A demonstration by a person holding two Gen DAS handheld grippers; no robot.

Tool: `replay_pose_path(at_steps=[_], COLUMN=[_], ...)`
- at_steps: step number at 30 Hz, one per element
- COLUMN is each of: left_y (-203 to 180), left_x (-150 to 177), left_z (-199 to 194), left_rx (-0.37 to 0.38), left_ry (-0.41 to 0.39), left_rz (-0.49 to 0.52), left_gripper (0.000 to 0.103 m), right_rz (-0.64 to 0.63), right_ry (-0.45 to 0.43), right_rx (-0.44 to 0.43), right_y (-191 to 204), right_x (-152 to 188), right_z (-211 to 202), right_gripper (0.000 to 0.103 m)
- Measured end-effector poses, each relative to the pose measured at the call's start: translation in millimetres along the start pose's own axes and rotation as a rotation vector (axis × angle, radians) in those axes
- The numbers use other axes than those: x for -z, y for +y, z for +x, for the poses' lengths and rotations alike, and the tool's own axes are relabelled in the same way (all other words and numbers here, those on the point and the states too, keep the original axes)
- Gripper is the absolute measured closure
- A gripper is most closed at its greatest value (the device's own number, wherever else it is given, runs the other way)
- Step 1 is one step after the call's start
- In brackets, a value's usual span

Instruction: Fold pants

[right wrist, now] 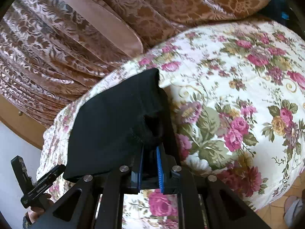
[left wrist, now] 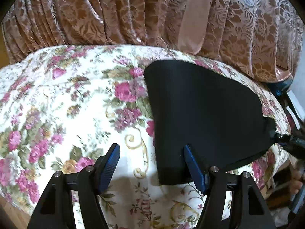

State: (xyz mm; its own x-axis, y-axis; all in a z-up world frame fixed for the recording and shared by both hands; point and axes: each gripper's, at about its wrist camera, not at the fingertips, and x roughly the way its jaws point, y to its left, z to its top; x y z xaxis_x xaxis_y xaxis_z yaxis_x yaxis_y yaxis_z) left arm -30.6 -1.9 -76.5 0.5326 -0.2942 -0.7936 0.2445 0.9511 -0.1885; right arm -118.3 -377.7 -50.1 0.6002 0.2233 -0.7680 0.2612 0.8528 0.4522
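From the left wrist view, the black pants (left wrist: 202, 114) lie folded into a compact, flat-looking shape on a bed covered by a cream bedspread (left wrist: 63, 99) printed with pink roses, toward the right side of the picture. Behind the bed hangs a brown curtain (left wrist: 122, 11) with a leaf pattern. The left tongs (left wrist: 152, 166) stand spread, with nothing pinched: the left blue pad is over bare bedspread, while the right pad overlaps the near edge of the pants, though whether it touches the cloth cannot be told. At the far right edge, the pants' corner is drawn out to a point where the right tongs (left wrist: 282, 138) meet it, partly blurred. From the right wrist view, the same pants (right wrist: 114, 118) lie on the left part of the bedspread (right wrist: 238, 87), with the curtain (right wrist: 57, 43) beyond. The right tongs (right wrist: 150, 154) are pressed nearly together, pinching a bunched fold of the black cloth between the blue pads, and that fold lifts slightly off the bed. At lower left, the left tongs (right wrist: 36, 183) and part of a hand (right wrist: 35, 209) show beside the pants' near edge.
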Motion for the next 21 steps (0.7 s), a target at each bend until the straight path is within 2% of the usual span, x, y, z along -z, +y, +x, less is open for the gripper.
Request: replay_pose_path(at_steps=[2,7,9,10,12,15,18,20,21], left_y=[-1.7,5.6,12.9,18.6,25.9,35.3,44.8,49.5,51.7], left_x=[3.2,5.3,-0.1,-5.3,-15.4,-35.8,-63.9,-86.0,-95.2], left_z=[5.3,2.4,-2.2,-3.5,-4.8,-2.3,11.0,25.3,32.5], left_rx=[-0.004,0.046,0.080,0.091,0.097,0.122,0.203,0.247,0.271], left_ry=[0.017,0.002,-0.012,-0.012,-0.019,-0.023,-0.005,0.011,0.017], left_rz=[0.015,-0.010,-0.042,-0.066,-0.088,-0.112,-0.154,-0.172,-0.184], left_gripper=[0.032,0.032,0.032,0.032,0.032,0.031,0.031,0.028,0.022], right_rz=[0.020,0.043,0.001,-0.016,-0.036,-0.041,-0.042,-0.013,0.002], right_ry=[0.050,0.049,0.047,0.038,0.042,0.013,-0.031,-0.042,-0.040], right_rx=[0.021,0.001,-0.021,-0.030,-0.027,-0.031,-0.050,-0.065,-0.070], right_y=[-8.7,-19.3,-16.5,-15.0,-13.7,-15.8,-11.4,-8.1,-7.2], right_x=[7.8,16.6,13.0,11.4,6.9,-9.8,-33.0,-54.5,-61.6], right_z=[14.0,14.8,12.0,8.1,1.8,-13.9,-20.7,-11.2,-6.4], right_gripper=[0.091,0.091,0.085,0.083,0.069,0.067,0.065,0.064,0.064])
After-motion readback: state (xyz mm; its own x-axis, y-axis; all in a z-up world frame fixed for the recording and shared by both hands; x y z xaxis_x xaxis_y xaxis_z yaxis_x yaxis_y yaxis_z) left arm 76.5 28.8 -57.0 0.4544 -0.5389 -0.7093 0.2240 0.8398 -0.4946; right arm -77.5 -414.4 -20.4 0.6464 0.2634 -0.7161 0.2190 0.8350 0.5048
